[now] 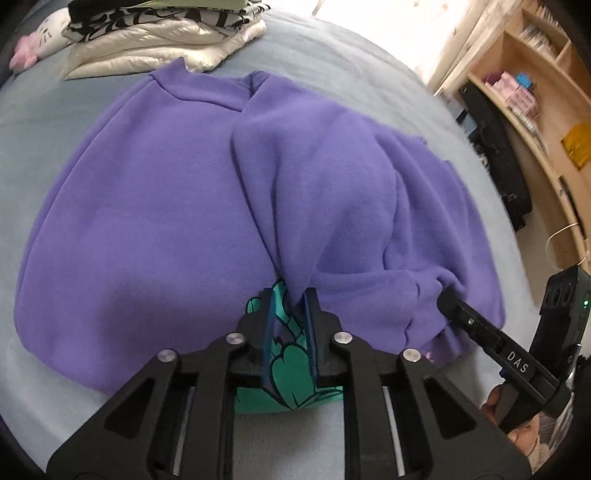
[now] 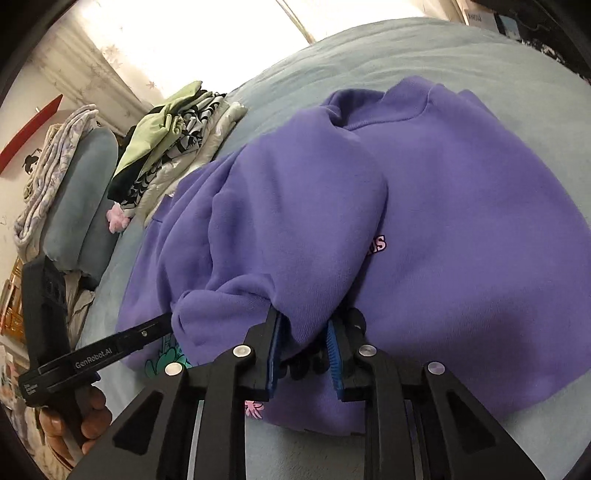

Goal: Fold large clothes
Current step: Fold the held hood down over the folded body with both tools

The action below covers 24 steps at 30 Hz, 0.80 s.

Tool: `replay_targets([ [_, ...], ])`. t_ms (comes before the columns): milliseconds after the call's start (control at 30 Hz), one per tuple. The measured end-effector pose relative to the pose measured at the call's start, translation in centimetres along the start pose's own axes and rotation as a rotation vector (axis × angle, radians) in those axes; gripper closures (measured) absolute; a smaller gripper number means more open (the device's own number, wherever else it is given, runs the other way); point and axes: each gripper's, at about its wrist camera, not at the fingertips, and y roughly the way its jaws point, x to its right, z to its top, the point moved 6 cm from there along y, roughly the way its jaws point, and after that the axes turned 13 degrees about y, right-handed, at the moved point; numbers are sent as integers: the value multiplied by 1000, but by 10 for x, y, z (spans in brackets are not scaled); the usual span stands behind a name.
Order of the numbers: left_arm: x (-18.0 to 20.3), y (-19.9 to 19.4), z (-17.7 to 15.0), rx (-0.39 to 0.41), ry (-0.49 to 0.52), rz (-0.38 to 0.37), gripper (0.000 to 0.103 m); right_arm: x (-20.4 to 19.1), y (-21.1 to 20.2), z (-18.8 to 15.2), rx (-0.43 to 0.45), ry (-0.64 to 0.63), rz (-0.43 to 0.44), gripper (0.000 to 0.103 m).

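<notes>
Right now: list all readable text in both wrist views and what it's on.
"DAS": on the right claw arm, left wrist view.
"GenRobot.AI": on the left claw arm, right wrist view.
Pink letters on the purple sweatshirt: partly hidden by a fold, unreadable.
Small print beside "GenRobot.AI": too small.

Blown-out window glare, fisheye-warped edges

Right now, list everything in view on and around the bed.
sweatshirt: one, purple with a teal print, spread mid-bed, one side folded over
bed cover: one, pale blue, under everything
folded clothes stack: one pile, green, black-and-white, cream, far end of bed
plush toy: one, white and pink, beside the stack
pillow: one, grey-blue, bed edge
shelves: wooden, beside the bed
left gripper: black, shut on sweatshirt fold
right gripper: black, pinching sweatshirt fabric
</notes>
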Motion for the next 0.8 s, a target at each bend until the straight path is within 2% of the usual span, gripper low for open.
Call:
replay_targets([
  [33, -1, -3, -1, 6, -2, -5, 81, -2, -4, -1, 6, -14, -9, 75],
  [100, -3, -12, -4, 12, 10, 18, 75, -4, -17, -3, 32, -50, -48, 60],
  [167, -7, -27, -6, 43, 35, 89, 75, -8, -35, -3, 94, -94, -87, 54],
  [300, -7, -57, 3, 153, 51, 136, 75, -20, -72, -1, 194, -131, -70, 54],
  [467, 19, -68, 26, 224, 97, 59, 75, -51, -73, 11, 244, -199, -46, 58],
  [567, 33, -51, 39, 227, 132, 48, 75, -65, -58, 20, 243, -216, -46, 64],
  [633, 40, -37, 44, 219, 136, 47, 76, -71, -48, 23, 231, -208, -42, 64],
  [800, 27, 9, 32, 125, 100, 85, 77, -63, -2, 21, 193, -226, -140, 65],
])
